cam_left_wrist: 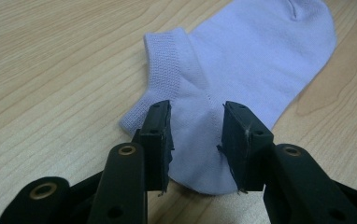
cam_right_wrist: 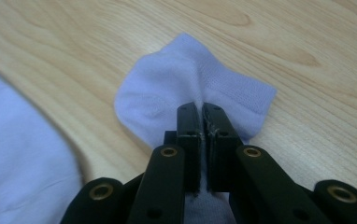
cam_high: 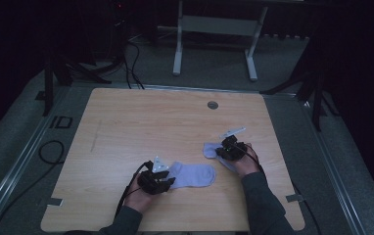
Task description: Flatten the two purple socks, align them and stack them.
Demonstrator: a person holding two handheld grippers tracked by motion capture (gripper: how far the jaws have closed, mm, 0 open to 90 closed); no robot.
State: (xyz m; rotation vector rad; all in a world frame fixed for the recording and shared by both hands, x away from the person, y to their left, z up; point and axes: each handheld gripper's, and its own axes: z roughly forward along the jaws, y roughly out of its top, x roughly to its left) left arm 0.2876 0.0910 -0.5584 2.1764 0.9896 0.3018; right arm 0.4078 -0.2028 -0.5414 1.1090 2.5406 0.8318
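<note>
Right gripper view: my right gripper has its jaws pinched together on a fold of the second sock, approx 4 o'clock on the table. L gripper sits apart, astride the pale sock's heel at 6 o'clock; pads prob. not pressing.

One marking showing: "ID" in dark letters on the grey floor strip, left of the table, far-left corner area. Nothing else reading legibly: no labels or brands, no nos. on socks or grippers.
</note>
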